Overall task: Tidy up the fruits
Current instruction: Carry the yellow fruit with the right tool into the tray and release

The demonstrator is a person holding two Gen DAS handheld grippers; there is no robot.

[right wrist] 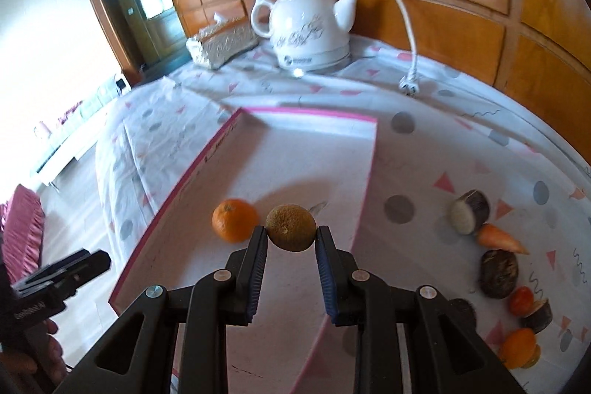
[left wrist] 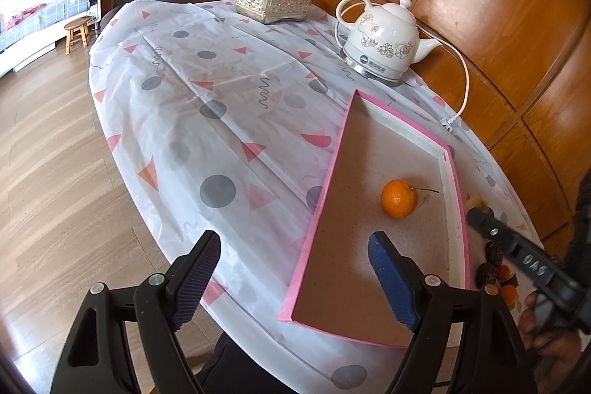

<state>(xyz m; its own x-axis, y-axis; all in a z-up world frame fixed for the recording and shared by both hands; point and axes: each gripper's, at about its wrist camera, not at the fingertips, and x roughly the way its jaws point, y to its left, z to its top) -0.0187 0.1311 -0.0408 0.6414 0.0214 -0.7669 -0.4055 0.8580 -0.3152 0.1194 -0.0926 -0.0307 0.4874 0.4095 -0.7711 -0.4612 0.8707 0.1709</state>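
A pink-rimmed tray (left wrist: 321, 198) lies on the table; it also shows in the right wrist view (right wrist: 184, 187). An orange (left wrist: 399, 198) sits in the tray, also seen in the right wrist view (right wrist: 235, 220). My right gripper (right wrist: 291, 234) is shut on a brown kiwi (right wrist: 291, 227) and holds it over the tray beside the orange. In the left wrist view the right gripper's body (left wrist: 517, 246) shows at the right. My left gripper (left wrist: 295, 257) is open and empty above the tray's near left rim.
Several fruit and vegetable pieces lie right of the tray: a purple-skinned cut piece (right wrist: 470, 211), a carrot (right wrist: 500, 239), a dark round one (right wrist: 498, 274), small orange ones (right wrist: 519, 348). A white kettle (left wrist: 380, 39) with cord and a tissue box (left wrist: 274, 1) stand at the back.
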